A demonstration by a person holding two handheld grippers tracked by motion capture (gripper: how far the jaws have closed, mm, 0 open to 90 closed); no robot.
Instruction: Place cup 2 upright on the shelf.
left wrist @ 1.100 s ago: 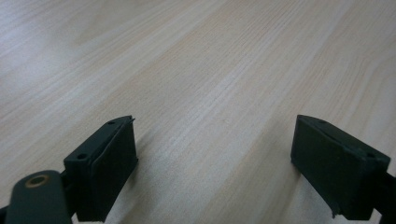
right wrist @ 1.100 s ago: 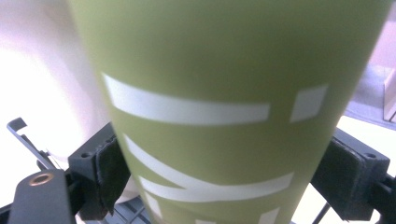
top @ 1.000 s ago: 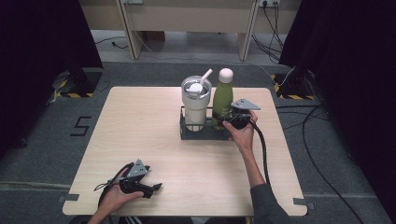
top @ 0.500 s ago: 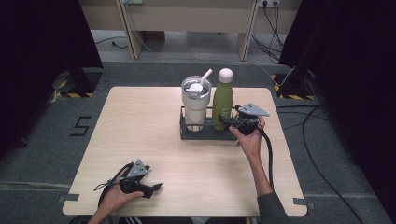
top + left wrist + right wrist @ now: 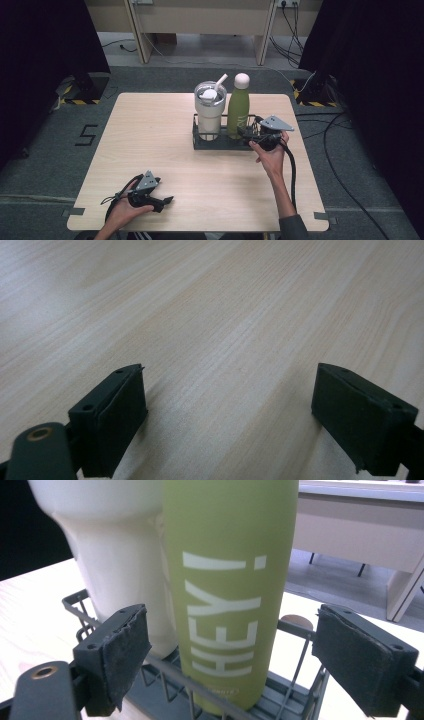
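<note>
A green bottle (image 5: pixel 238 110) with a white cap stands upright in a black wire rack (image 5: pixel 220 141) at the table's middle right. In the right gripper view the green bottle (image 5: pixel 230 580) reads "HEY!" and stands just beyond the rack's rim (image 5: pixel 200 687). Beside it in the rack is a cream tumbler (image 5: pixel 209 110) with a lid and straw, the same tumbler (image 5: pixel 120 565) behind the bottle. My right gripper (image 5: pixel 246 134) is open at the rack's right end, jaws apart and level with the bottle's lower part. My left gripper (image 5: pixel 165 201) rests open near the table's front left edge, over bare wood (image 5: pixel 225 350).
The wooden table (image 5: pixel 150 135) has bare surface left of the rack and in front of it. A cable (image 5: pixel 292 175) trails from the right gripper along the forearm. Desk legs and floor cables lie beyond the far edge.
The right gripper has drawn back a little to the right, away from the bottle, and now sits at the rack's right end. The left gripper has stayed put.
</note>
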